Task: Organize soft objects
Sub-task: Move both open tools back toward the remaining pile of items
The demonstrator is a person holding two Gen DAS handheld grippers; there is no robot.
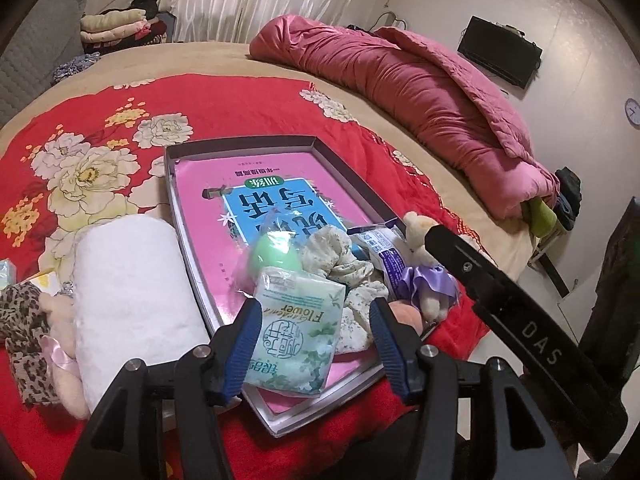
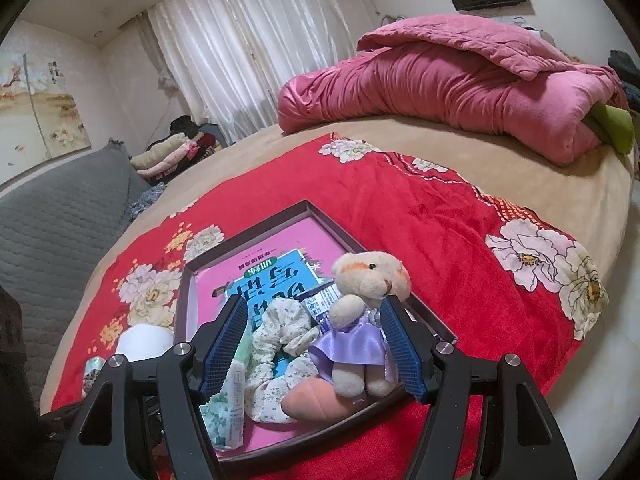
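A shallow tray (image 1: 173, 184) lined with a pink book (image 1: 208, 216) lies on the red flowered blanket. A pale green tissue pack (image 1: 296, 328) rests in it, between the fingers of my open left gripper (image 1: 316, 344); the right pad stands clear of it. Behind the pack lie a green ball (image 1: 274, 254), a floral scrunchie (image 1: 336, 260), a blue-white packet (image 1: 384, 252) and a peach plush (image 1: 404, 312). A small bear in a purple dress (image 2: 360, 320) leans against the right pad of my right gripper (image 2: 312, 344), whose left pad is well away from it.
A rolled white towel (image 1: 128, 300), a pink plush (image 1: 60, 344) and a leopard-print cloth (image 1: 20, 332) lie left of the tray. A bunched pink quilt (image 1: 420, 92) fills the far right of the bed. Folded clothes (image 1: 116, 26) are stacked at the back left.
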